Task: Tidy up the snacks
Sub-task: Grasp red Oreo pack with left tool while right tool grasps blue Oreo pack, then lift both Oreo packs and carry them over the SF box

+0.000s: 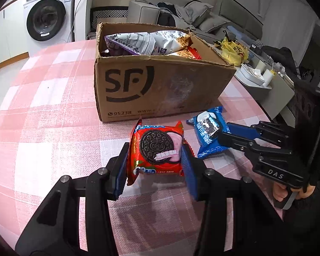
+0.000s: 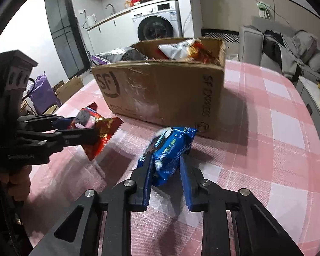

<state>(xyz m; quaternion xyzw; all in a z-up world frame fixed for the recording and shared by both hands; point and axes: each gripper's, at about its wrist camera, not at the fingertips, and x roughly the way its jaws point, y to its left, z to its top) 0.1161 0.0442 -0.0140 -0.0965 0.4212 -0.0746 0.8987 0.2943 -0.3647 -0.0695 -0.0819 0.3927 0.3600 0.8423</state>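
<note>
My left gripper is shut on a red Oreo pack and holds it off the pink checked tablecloth, in front of the open SF cardboard box. The red pack also shows in the right wrist view, pinched in the left gripper. My right gripper is open around a blue Oreo pack that lies on the cloth near the box; its left finger touches the pack. In the left wrist view the right gripper reaches the blue pack.
The box holds several snack bags. A washing machine stands behind the table, a sofa with clothes further back. A side table with a yellow bag and a white tray is at the right.
</note>
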